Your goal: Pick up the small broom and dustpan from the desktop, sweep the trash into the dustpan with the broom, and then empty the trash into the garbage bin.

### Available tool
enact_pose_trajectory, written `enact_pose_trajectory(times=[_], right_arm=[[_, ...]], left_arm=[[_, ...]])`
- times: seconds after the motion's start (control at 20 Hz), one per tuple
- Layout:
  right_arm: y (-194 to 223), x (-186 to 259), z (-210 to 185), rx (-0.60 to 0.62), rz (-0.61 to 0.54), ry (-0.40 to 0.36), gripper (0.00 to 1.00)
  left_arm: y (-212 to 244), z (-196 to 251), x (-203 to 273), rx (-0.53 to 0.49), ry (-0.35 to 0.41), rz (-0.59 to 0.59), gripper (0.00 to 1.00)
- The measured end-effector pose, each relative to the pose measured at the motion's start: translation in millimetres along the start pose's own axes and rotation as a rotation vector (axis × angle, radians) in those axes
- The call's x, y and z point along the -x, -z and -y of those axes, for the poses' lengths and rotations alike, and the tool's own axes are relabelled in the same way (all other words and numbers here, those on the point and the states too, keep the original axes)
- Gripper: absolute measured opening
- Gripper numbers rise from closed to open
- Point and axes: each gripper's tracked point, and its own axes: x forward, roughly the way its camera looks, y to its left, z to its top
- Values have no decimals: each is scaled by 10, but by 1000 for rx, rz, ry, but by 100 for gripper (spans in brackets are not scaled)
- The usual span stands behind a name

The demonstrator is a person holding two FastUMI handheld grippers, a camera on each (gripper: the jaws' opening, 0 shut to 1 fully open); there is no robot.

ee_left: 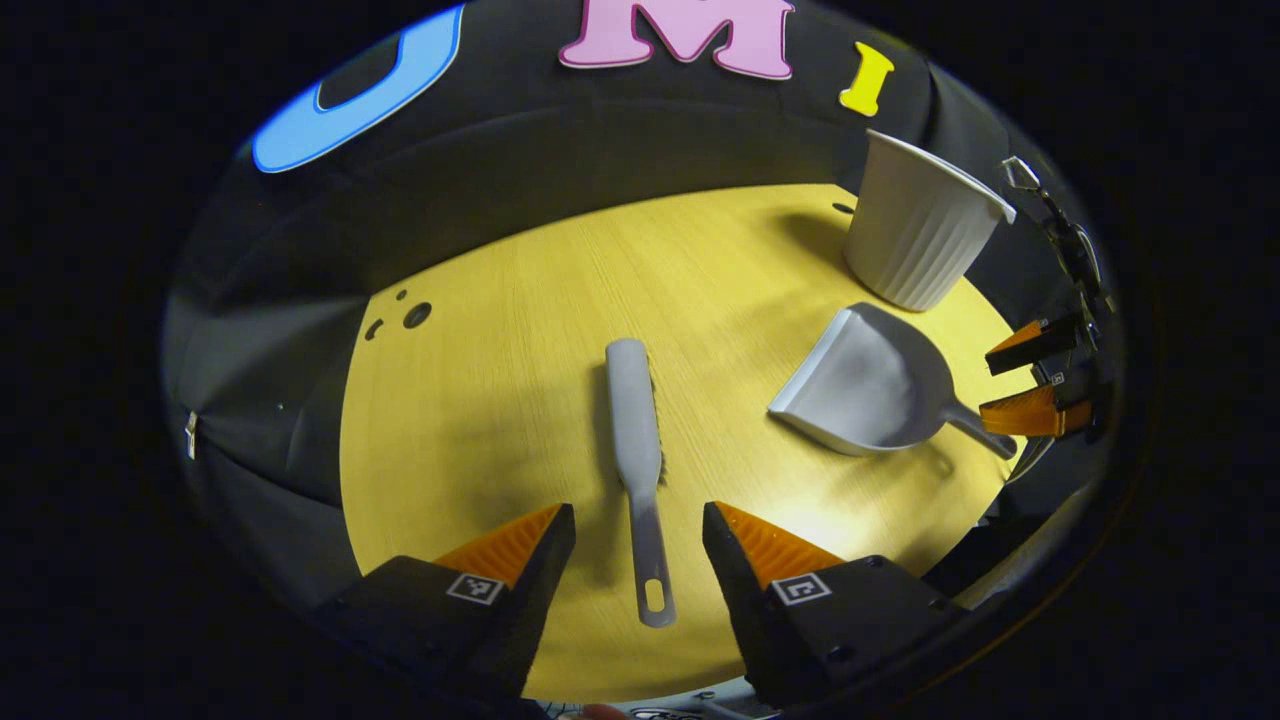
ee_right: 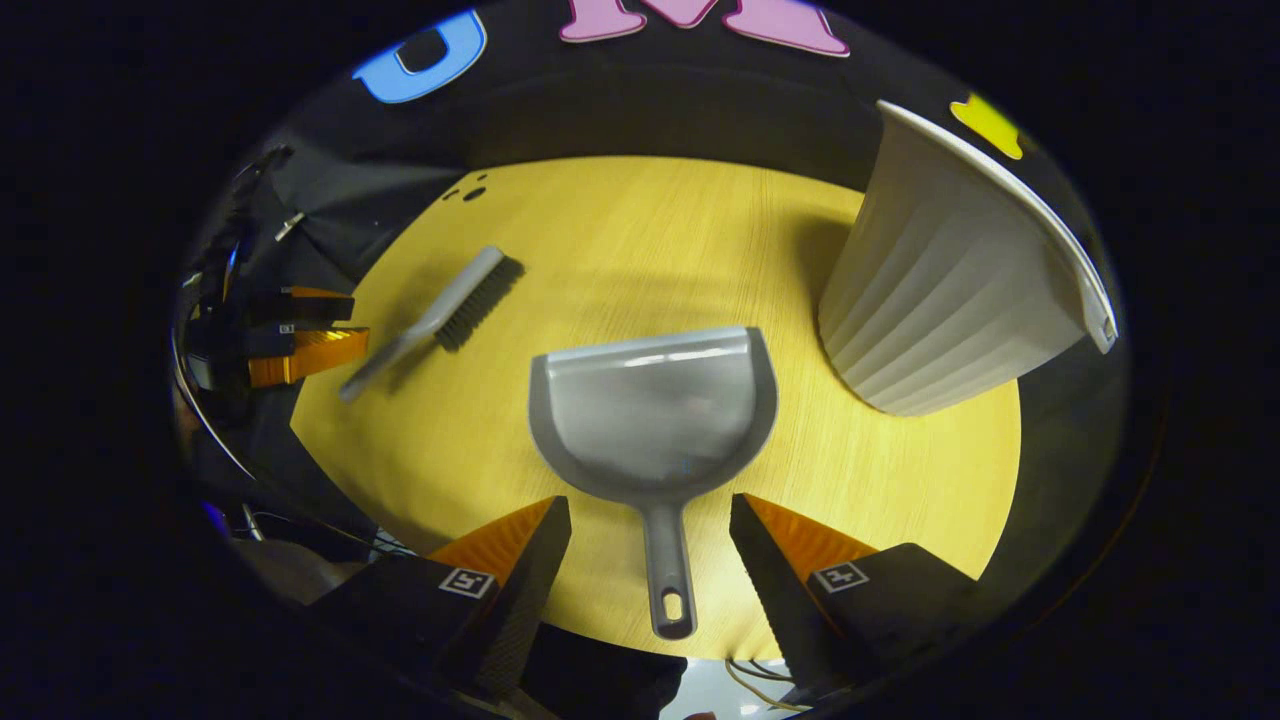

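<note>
On a round yellow table (ee_left: pixel 500 400), a grey broom (ee_left: pixel 636 420) lies flat, its handle running between the spread fingers of the left gripper (ee_left: pixel 638 535), untouched. The right gripper (ee_right: pixel 650 530), fingers likewise wide apart, straddles the handle of a grey dustpan (ee_right: pixel 655 420). A white ribbed bin (ee_right: pixel 950 300) stands upright just beside the dustpan.

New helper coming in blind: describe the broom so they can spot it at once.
Start at the round yellow table, with the white ribbed bin at its far edge. Beside the bin lies the grey dustpan; past that, nearer the left gripper, lies the broom. It is the slim grey stick with dark bristles along one side, not a wide scoop.
</note>
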Motion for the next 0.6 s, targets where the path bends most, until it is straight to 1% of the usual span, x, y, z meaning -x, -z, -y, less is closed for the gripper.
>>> enact_pose_trajectory(times=[0.1, 0.2, 0.25, 0.45, 0.5, 0.6], right_arm=[[-141, 152, 24, 17, 70, 15, 99], [-308, 262, 39, 38, 168, 32, 99], [-398, 311, 45, 46, 222, 42, 99], [-817, 650, 25, 56, 452, 66, 99], [-942, 738, 8, 55, 509, 69, 99], [-1116, 932, -11, 71, 614, 80, 99]], left_arm=[[-124, 21, 125, 11, -2, 57, 84], [-295, 56, 255, 26, -3, 145, 85], [-401, 56, 335, 32, -10, 206, 85], [-920, 78, 805, 40, -24, 531, 84], [-1019, 105, 949, 36, -21, 595, 85], [-1129, 140, 1155, 38, -13, 676, 86]])
